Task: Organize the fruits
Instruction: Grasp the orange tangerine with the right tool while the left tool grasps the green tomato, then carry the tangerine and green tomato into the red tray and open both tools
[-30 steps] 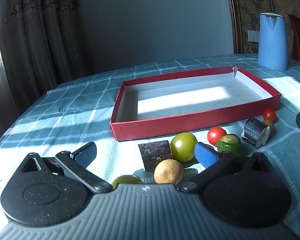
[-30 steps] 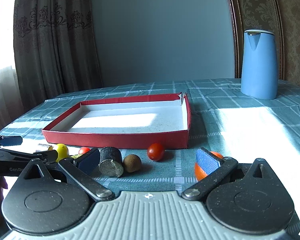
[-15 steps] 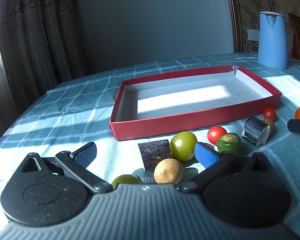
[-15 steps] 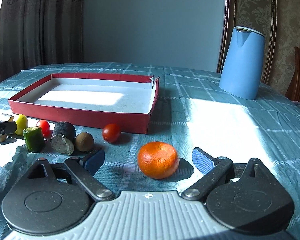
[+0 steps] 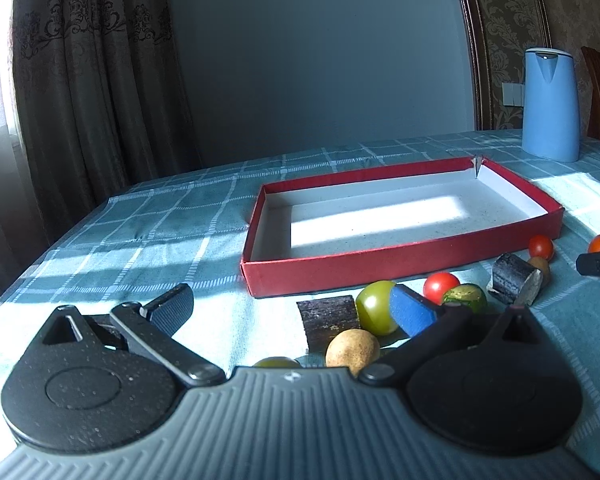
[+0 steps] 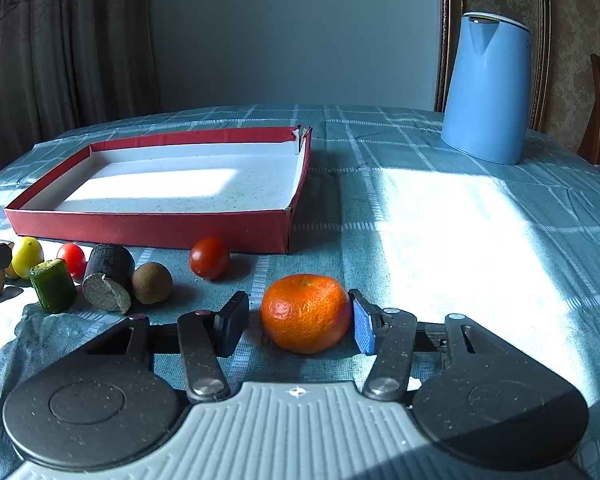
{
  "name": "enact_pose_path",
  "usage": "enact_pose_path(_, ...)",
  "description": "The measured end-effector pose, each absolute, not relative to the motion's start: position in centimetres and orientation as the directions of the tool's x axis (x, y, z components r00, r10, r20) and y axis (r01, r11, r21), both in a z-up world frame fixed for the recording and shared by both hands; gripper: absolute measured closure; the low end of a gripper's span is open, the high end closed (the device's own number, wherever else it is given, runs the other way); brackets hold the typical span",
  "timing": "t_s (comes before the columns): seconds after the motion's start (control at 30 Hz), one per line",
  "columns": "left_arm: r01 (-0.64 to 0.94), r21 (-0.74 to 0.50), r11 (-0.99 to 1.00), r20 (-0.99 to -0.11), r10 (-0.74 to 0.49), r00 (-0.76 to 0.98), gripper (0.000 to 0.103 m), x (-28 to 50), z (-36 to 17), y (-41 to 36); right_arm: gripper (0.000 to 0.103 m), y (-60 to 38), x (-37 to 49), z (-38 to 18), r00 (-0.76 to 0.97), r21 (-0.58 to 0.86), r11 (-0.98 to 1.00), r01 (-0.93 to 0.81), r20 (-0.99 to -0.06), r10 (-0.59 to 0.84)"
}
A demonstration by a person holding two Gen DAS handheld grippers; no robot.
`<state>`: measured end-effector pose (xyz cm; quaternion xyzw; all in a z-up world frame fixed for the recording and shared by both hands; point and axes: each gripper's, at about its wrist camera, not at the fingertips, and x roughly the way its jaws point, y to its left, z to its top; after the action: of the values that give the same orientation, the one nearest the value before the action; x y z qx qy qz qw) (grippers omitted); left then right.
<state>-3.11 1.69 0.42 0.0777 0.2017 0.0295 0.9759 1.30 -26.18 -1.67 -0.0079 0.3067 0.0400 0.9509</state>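
A round orange mandarin with dimpled peel (image 6: 306,312) sits on the bench between the two fingers of the right gripper (image 6: 300,322). The jaws have just been closing around it: the blue pad on the right touches the peel, while a narrow gap remains beside the black pad on the left, so the fruit is bracketed but not yet pinched.

Behind it to the left, a shiny red cherry tomato (image 6: 209,258) lies just in front of the shallow red cardboard tray with a white floor (image 6: 148,230), which holds nothing. Further left, a cluster rests close together: a fuzzy brown kiwi (image 6: 152,282), a dark cylindrical chunk with a pale cut end (image 6: 108,280), a short green cucumber piece (image 6: 53,286), a second red tomato (image 6: 72,258) and a yellow-green round fruit (image 6: 27,256).

The left gripper (image 5: 294,312) is spread wide and holds nothing, hovering near a dark bark-like block (image 5: 328,322) and a tan rough ball (image 5: 352,346).

A teal checked tablecloth (image 6: 460,240) covers the bench. A tall light-blue kettle (image 6: 486,88) stands at the far right.
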Motion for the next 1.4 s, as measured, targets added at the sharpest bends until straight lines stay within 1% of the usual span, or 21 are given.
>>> enact_pose_path(0.07, -0.034, 0.176, 0.984, -0.372, 0.098, 0.923, 0.0, -4.4, 0.5, 2.5, 0.059, -26.5, 1.3, -1.6, 0.811, 0.02, 0.998, -0.068, -0.582, 0.067)
enact_pose_path(0.13, -0.032, 0.214, 0.976, -0.369, 0.112, 0.923, 0.0, -5.7, 0.4, 3.3, 0.059, -26.7, 1.3, -1.6, 0.81, 0.035, 0.997, -0.069, -0.581, 0.076)
enact_pose_path(0.23, -0.02, 0.262, 0.965, -0.41, 0.131, 0.903, 0.0, -6.6, -0.2, 4.2, 0.059, -26.8, 1.3, -1.6, 0.81, 0.039, 0.997, -0.069, -0.581, 0.079)
enact_pose_path(0.33, -0.015, 0.257, 0.966, -0.445, 0.132, 0.886, 0.0, -6.7, -0.6, 4.7, 0.059, -26.8, 1.3, -1.6, 0.81, 0.047, 0.997, -0.069, -0.58, 0.083)
enact_pose_path(0.47, -0.013, 0.224, 0.975, -0.462, 0.118, 0.879, 0.0, -5.9, -0.5, 4.8, 0.059, -26.8, 1.3, -1.7, 0.811, 0.044, 0.997, -0.069, -0.58, 0.082)
enact_pose_path(0.57, -0.004, 0.238, 0.971, -0.468, 0.118, 0.876, 0.0, -5.3, -0.5, 4.6, 0.059, -26.7, 1.3, -1.7, 0.811, 0.044, 0.997, -0.069, -0.58, 0.082)
enact_pose_path(0.7, -0.025, 0.268, 0.963, -0.467, 0.153, 0.871, 0.0, -4.7, -0.6, 4.5, 0.058, -26.7, 1.3, -1.7, 0.811, 0.042, 0.997, -0.07, -0.58, 0.081)
enact_pose_path(0.73, -0.021, 0.263, 0.965, -0.474, 0.148, 0.868, 0.005, -4.5, -0.6, 4.6, 0.058, -26.7, 1.3, -1.7, 0.811, 0.041, 0.997, -0.07, -0.58, 0.081)
enact_pose_path(0.77, -0.002, 0.249, 0.968, -0.489, 0.128, 0.863, 0.018, -4.3, -0.6, 4.8, 0.058, -26.7, 1.3, -1.7, 0.811, 0.042, 0.997, -0.07, -0.58, 0.081)
enact_pose_path(0.8, 0.023, 0.232, 0.972, -0.511, 0.102, 0.853, 0.026, -4.1, -0.6, 4.9, 0.058, -26.7, 1.3, -1.8, 0.811, 0.041, 0.997, -0.07, -0.58, 0.081)
enact_pose_path(0.83, 0.044, 0.205, 0.978, -0.537, 0.075, 0.84, 0.037, -3.8, -0.7, 5.1, 0.058, -26.7, 1.3, -1.8, 0.811, 0.041, 0.997, -0.07, -0.58, 0.08)
enact_pose_path(0.9, 0.055, 0.179, 0.982, -0.541, 0.051, 0.84, 0.043, -3.8, -0.7, 5.2, 0.058, -26.8, 1.3, -1.8, 0.811, 0.043, 0.997, -0.07, -0.579, 0.082)
enact_pose_path(1.0, 0.06, 0.172, 0.983, -0.537, 0.043, 0.842, 0.047, -4.0, -0.8, 5.2, 0.059, -26.8, 1.3, -1.8, 0.811, 0.041, 0.997, -0.07, -0.579, 0.081)
enact_pose_path(1.07, 0.078, 0.154, 0.985, -0.54, 0.018, 0.841, 0.064, -4.2, -0.7, 5.2, 0.059, -26.9, 1.3, -1.7, 0.813, 0.048, 0.996, -0.069, -0.577, 0.084)
enact_pose_path(1.13, 0.092, 0.142, 0.986, -0.544, 0.0, 0.839, 0.072, -4.3, -0.7, 5.0, 0.059, -27.1, 1.3, -1.7, 0.814, 0.059, 0.996, -0.072, -0.574, 0.093)
enact_pose_path(1.3, 0.08, 0.192, 0.978, -0.524, 0.033, 0.851, 0.073, -4.6, -0.9, 4.0, 0.06, -26.7, 1.0, -1.6, 0.816, 0.043, 0.996, -0.083, -0.57, 0.093)
enact_pose_path(1.4, 0.071, 0.183, 0.981, -0.525, 0.036, 0.85, 0.073, -4.4, -0.7, 4.1, 0.06, -26.7, 0.9, -1.6, 0.817, 0.042, 0.996, -0.083, -0.569, 0.093)
